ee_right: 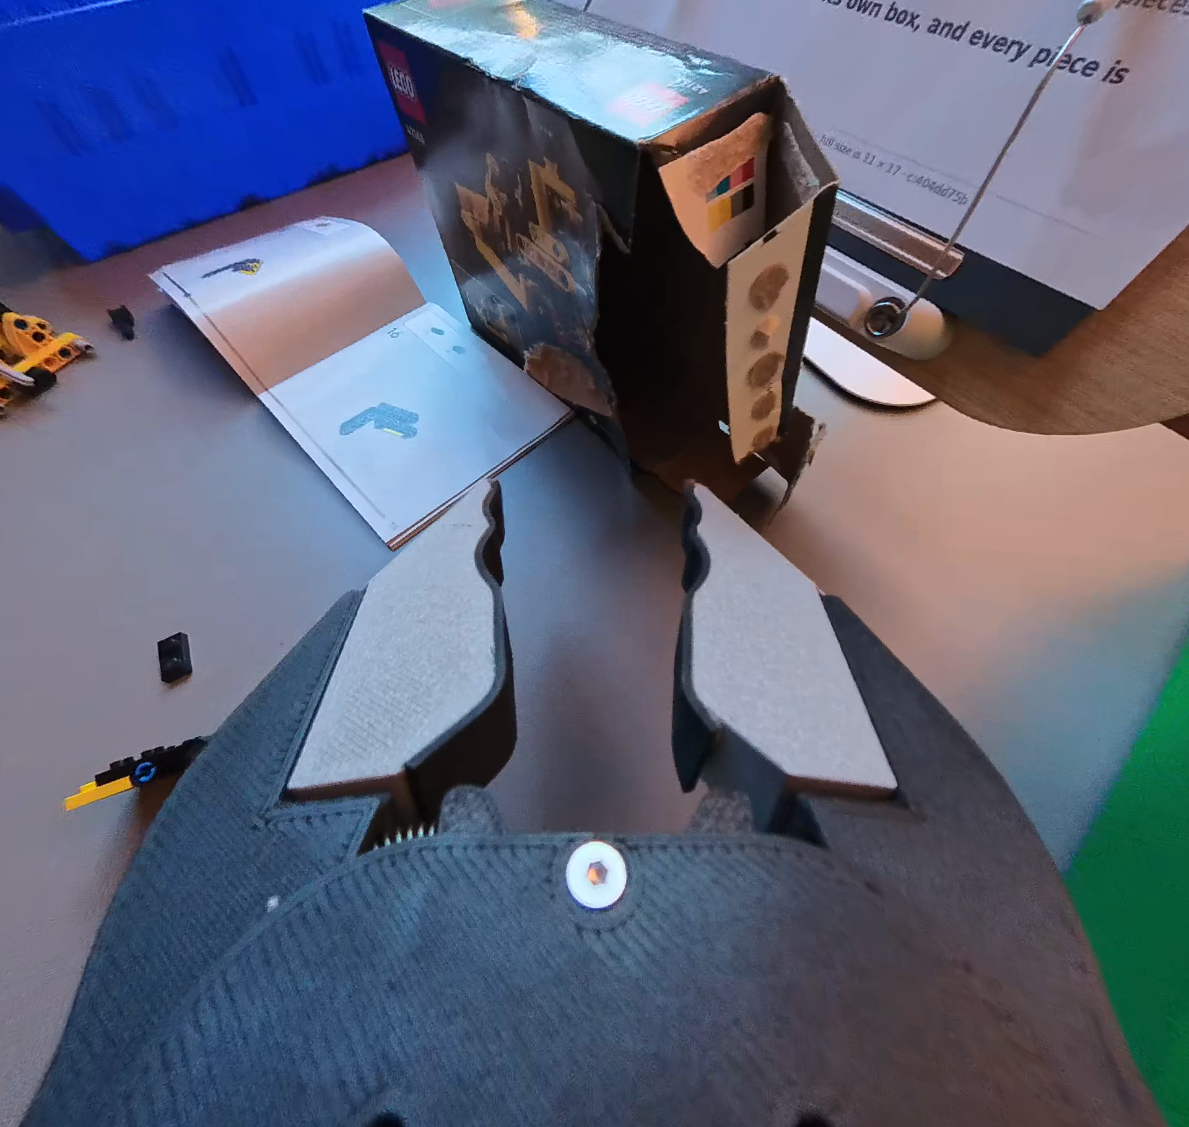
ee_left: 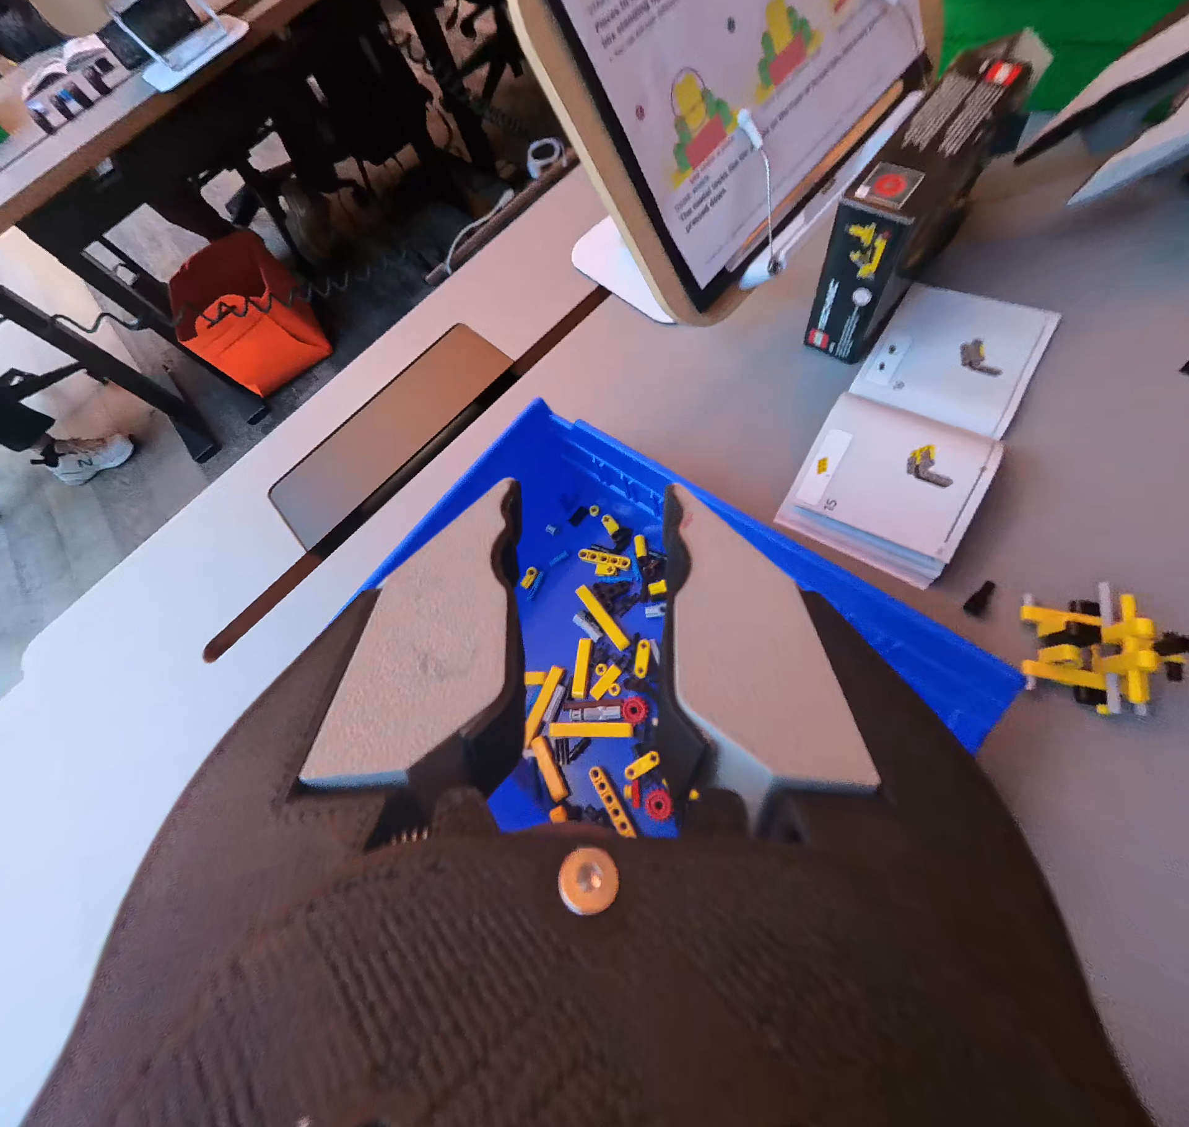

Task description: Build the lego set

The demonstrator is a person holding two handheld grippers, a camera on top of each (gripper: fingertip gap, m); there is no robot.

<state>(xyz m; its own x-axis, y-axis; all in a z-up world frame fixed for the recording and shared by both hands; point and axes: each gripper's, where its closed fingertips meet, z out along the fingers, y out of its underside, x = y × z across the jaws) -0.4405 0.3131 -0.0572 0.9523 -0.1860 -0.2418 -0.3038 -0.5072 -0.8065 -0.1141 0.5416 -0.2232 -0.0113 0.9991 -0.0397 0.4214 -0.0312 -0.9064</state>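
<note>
Grey worktop (ee_right: 161, 504) fills both of my views, with a green backdrop (ee_left: 1061, 9) behind it. My left gripper (ee_left: 592, 504) hangs over the blue bin (ee_left: 901, 633), jaws spread wide with nothing between them; below lie loose pieces (ee_left: 598, 665), mostly yellow beams with black pins and two red gears. Right of the bin sits the partly built model (ee_left: 1100, 658), a yellow frame with black and grey parts, apart from the bin wall, with a small black piece (ee_left: 979, 597) just beside it. The open instruction booklet (ee_left: 901, 453) lies flat between the bin and the dark set box (ee_right: 579, 227), which stands upright with its end flap torn open. My right gripper (ee_right: 592, 504) points at that box, jaws wide and empty, low over the worktop. To its left lie a black plate (ee_right: 174, 657) and a small black-and-yellow sub-assembly (ee_right: 129, 774). A printed sheet on a stand (ee_left: 727, 86) rises behind the box.
</note>
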